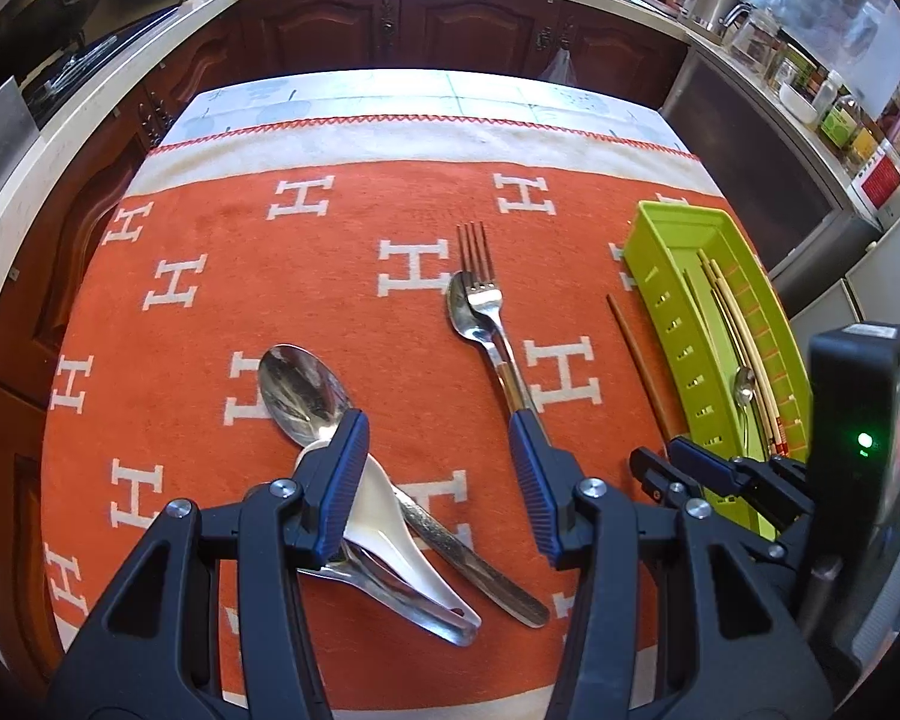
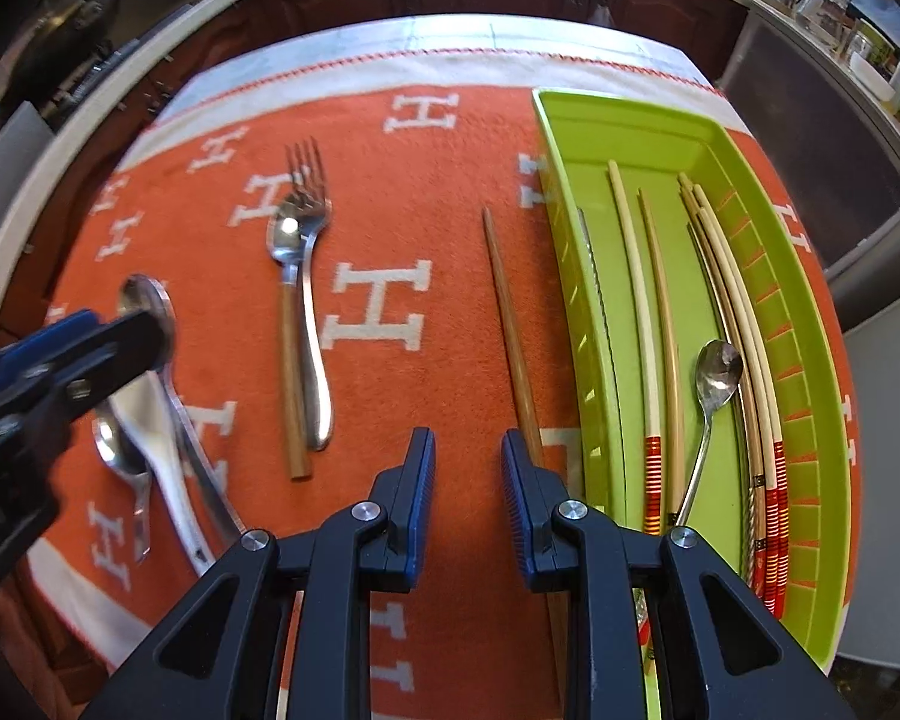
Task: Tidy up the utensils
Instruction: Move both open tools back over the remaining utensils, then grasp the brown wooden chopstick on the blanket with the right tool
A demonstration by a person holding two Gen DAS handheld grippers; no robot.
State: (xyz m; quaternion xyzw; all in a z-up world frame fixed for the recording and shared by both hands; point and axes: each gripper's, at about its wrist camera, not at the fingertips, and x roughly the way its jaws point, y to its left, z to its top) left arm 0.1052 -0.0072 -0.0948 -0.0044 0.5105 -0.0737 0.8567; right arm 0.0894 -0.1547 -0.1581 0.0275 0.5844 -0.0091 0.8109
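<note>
Both hand-held grippers, left [image 1: 438,438] and right [image 2: 468,456], point steeply down at the cloth [image 1: 210,252], jaws spread, empty.

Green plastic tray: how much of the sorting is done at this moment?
Done: the green plastic tray already holds pale chopsticks and a small steel spoon.
In hand: nothing; the left gripper and right gripper are open.
Left on the orange cloth: brown wooden chopstick, steel fork, white ceramic spoon, several steel spoons.
</note>
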